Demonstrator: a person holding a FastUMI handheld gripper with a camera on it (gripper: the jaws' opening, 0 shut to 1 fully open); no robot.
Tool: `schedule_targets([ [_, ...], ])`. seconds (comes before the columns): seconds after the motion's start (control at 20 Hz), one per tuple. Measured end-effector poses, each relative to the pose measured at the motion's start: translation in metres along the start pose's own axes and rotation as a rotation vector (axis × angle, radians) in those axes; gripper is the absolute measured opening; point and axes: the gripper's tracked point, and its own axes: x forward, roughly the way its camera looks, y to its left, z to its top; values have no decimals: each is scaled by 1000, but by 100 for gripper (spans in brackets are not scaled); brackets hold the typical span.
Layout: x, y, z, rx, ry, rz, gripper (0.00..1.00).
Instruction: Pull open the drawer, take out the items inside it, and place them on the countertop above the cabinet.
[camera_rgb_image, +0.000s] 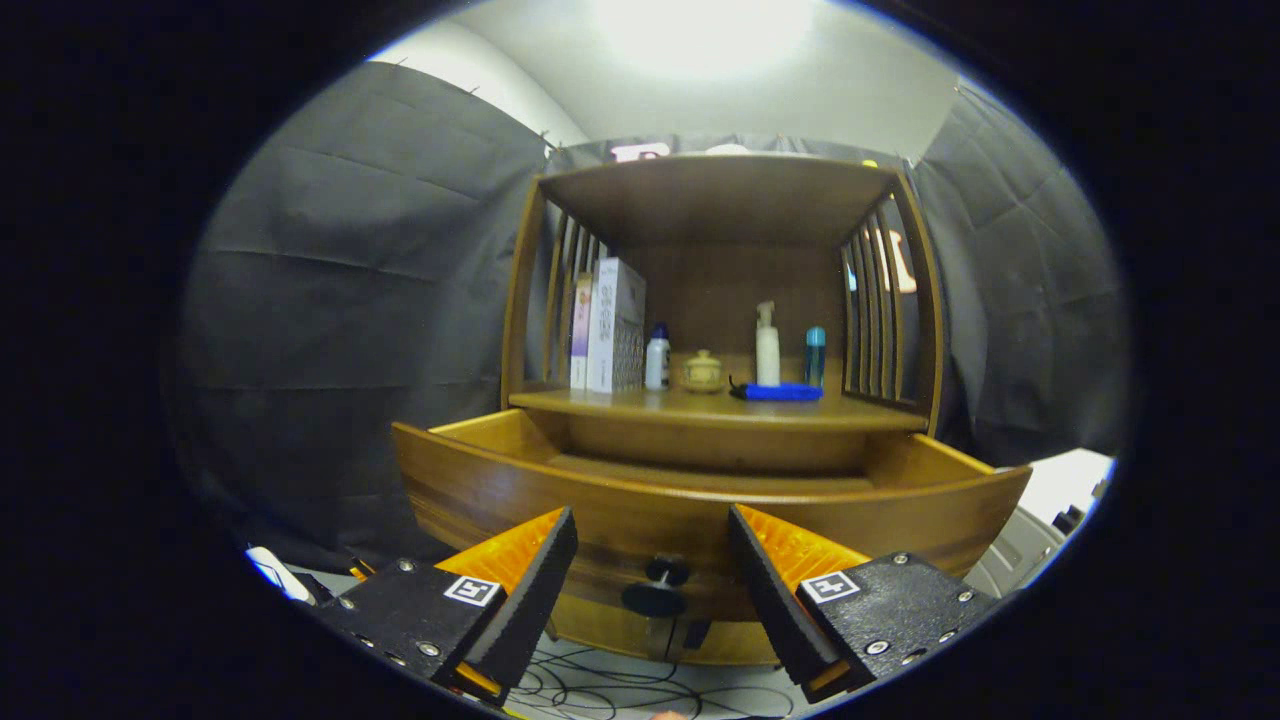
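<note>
A wooden cabinet stands ahead with its drawer (700, 520) pulled open toward me. The dark round knob (662, 575) on the drawer front sits between my fingers, a little below their tips. My gripper (652, 535) is open, its fingers wide apart and touching nothing. The inside of the drawer looks bare from this low angle; its floor is mostly hidden by the front panel. On the countertop (720, 408) above lie a blue flat item (780, 392), a white pump bottle (767, 345), a teal bottle (816, 356), a small jar (702, 372), a white bottle (657, 358) and boxes (612, 325).
The cabinet has slatted sides and a top shelf (720, 190) over the countertop. Black cables (620, 680) lie on the floor below the drawer. Dark cloth walls surround the cabinet on both sides.
</note>
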Motion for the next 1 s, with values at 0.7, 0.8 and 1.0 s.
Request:
schedule_targets([
  [0.7, 81, -29, 48, 105, 165, -4, 95],
  [0.8, 95, -30, 41, 142, 217, -11, 95],
  [1.0, 116, -33, 17, 179, 356, -20, 95],
])
